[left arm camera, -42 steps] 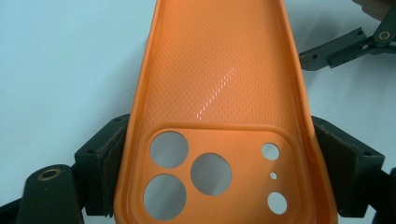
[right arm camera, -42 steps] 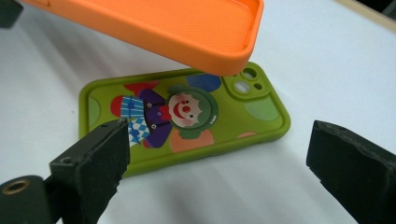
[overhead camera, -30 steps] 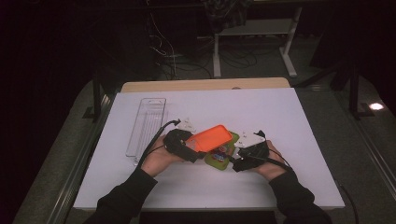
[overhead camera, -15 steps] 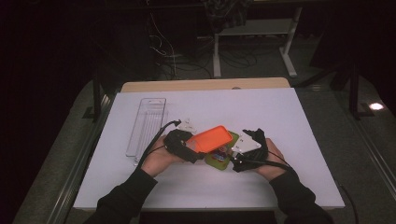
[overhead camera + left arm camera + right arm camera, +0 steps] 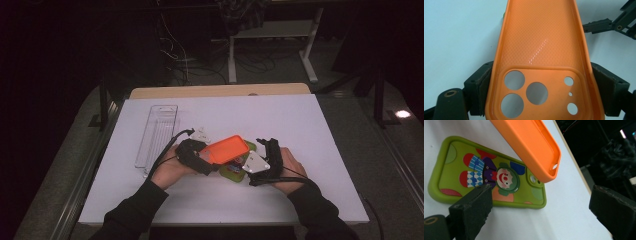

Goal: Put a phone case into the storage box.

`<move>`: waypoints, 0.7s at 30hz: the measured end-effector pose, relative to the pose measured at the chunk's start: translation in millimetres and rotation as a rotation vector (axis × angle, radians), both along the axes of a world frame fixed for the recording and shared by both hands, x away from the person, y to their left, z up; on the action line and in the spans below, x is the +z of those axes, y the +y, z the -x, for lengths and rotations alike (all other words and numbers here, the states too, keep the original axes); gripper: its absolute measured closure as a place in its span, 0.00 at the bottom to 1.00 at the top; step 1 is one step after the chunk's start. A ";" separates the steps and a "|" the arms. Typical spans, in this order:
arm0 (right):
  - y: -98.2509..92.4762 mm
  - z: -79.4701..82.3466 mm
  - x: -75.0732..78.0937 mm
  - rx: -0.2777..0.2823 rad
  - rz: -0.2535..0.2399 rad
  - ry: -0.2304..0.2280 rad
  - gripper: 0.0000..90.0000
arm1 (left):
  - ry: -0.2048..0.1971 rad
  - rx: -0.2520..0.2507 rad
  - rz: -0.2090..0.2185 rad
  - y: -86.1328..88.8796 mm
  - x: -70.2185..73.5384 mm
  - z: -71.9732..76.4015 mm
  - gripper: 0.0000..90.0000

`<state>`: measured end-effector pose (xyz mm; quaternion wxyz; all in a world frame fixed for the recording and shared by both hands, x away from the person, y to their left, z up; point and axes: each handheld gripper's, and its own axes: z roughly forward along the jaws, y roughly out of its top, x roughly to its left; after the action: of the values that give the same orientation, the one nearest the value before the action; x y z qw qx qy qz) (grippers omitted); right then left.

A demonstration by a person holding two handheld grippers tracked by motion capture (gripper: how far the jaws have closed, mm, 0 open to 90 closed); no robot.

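Your left gripper [image 5: 200, 156] clamps its jaws on the orange phone case [image 5: 541, 62], lifted above the green case [image 5: 486, 173] mid-tabletop [image 5: 325, 125], while your right gripper [image 5: 265, 157] waits wide open beside it.

The table [image 5: 320, 130] is viewed from above, looking forward; each gripper view is taken close along its jaws (both share the orange case [image 5: 541, 50]).
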<state>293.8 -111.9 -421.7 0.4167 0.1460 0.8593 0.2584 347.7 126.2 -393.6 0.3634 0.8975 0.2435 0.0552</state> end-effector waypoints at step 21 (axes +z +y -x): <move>16.0 9.8 -5.1 0.078 0.284 -0.221 0.06 | 0.004 -0.012 -0.012 -0.9 0.8 1.3 0.18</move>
<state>284.0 -95.9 -426.8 0.5148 0.0229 0.8410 0.1648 346.4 125.3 -392.8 0.3578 0.9013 0.2386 0.0529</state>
